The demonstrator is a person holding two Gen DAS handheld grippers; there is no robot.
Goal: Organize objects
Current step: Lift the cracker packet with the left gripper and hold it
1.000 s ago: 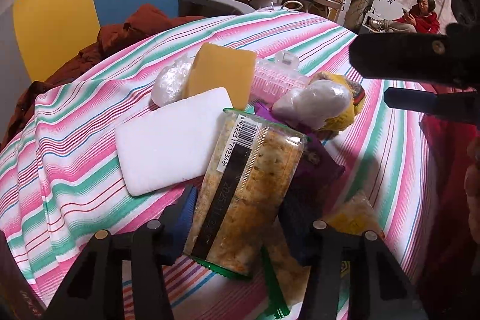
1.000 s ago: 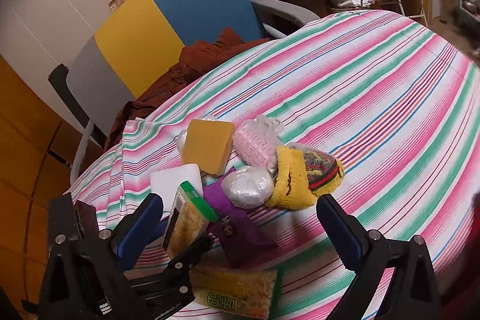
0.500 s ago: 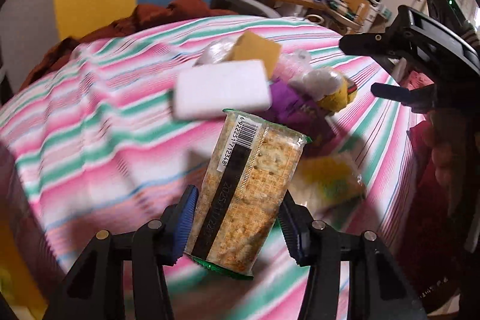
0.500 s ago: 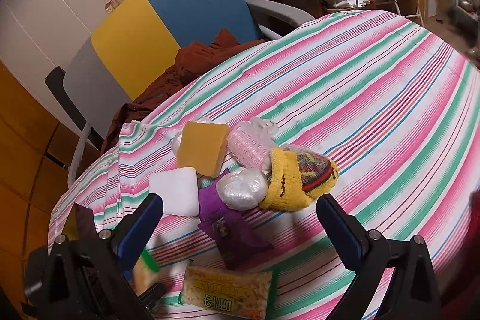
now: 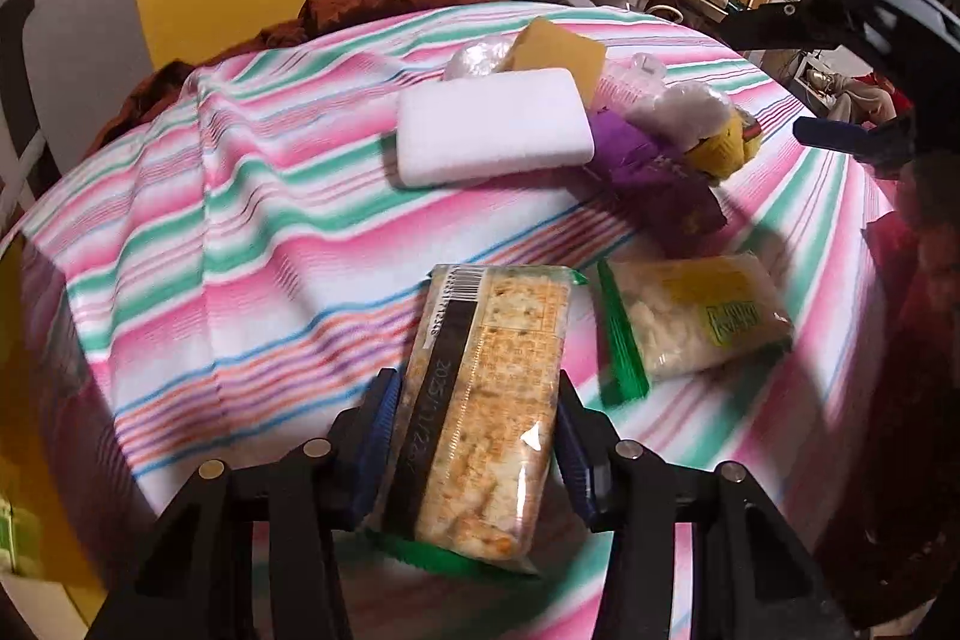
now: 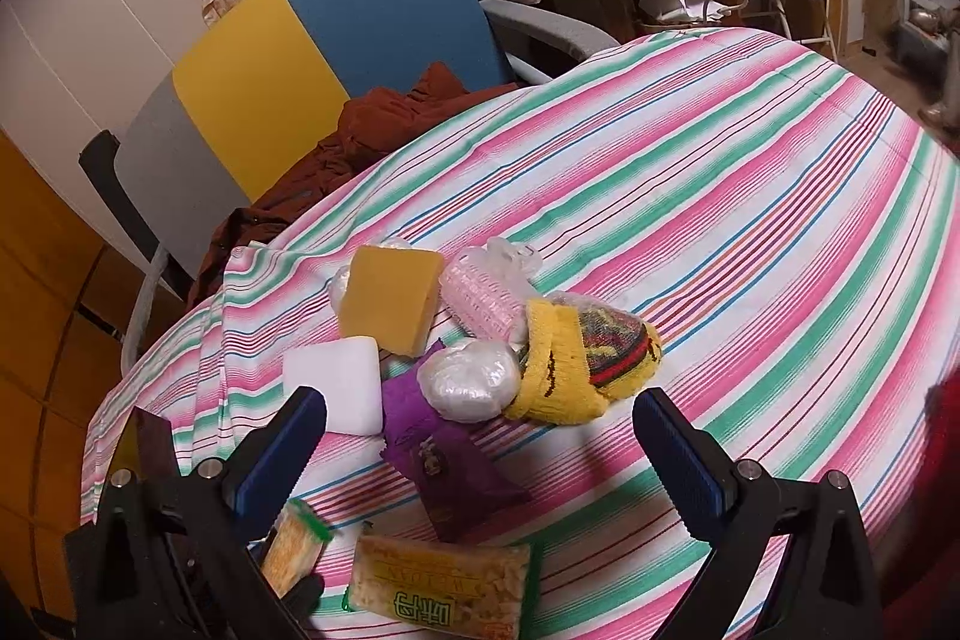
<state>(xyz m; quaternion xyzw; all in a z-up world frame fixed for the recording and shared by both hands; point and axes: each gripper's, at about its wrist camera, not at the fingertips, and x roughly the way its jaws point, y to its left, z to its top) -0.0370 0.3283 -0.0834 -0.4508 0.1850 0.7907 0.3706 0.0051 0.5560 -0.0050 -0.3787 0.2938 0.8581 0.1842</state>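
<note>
left gripper clamped on the cracker pack, lifted off the striped tablecloth at 6 o'clock of the pile, probably sorting snacks apart | right gripper wide open, empty, over the purple packet | yellow snack bag at 3 o'clock of the crackers

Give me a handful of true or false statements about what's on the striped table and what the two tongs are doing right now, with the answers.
1. The left tongs grip a clear packet of crackers with a green edge. True.
2. The right tongs are shut on the purple foil pouch. False: they are open and hold nothing.
3. The white rectangular foam block lies beside the yellow sponge block. True.
4. The yellow knitted sock bundle hangs on the blue and yellow chair. False: it lies on the pink and green striped tablecloth.
5. A yellow-labelled snack bag lies on the cloth. True.
</note>
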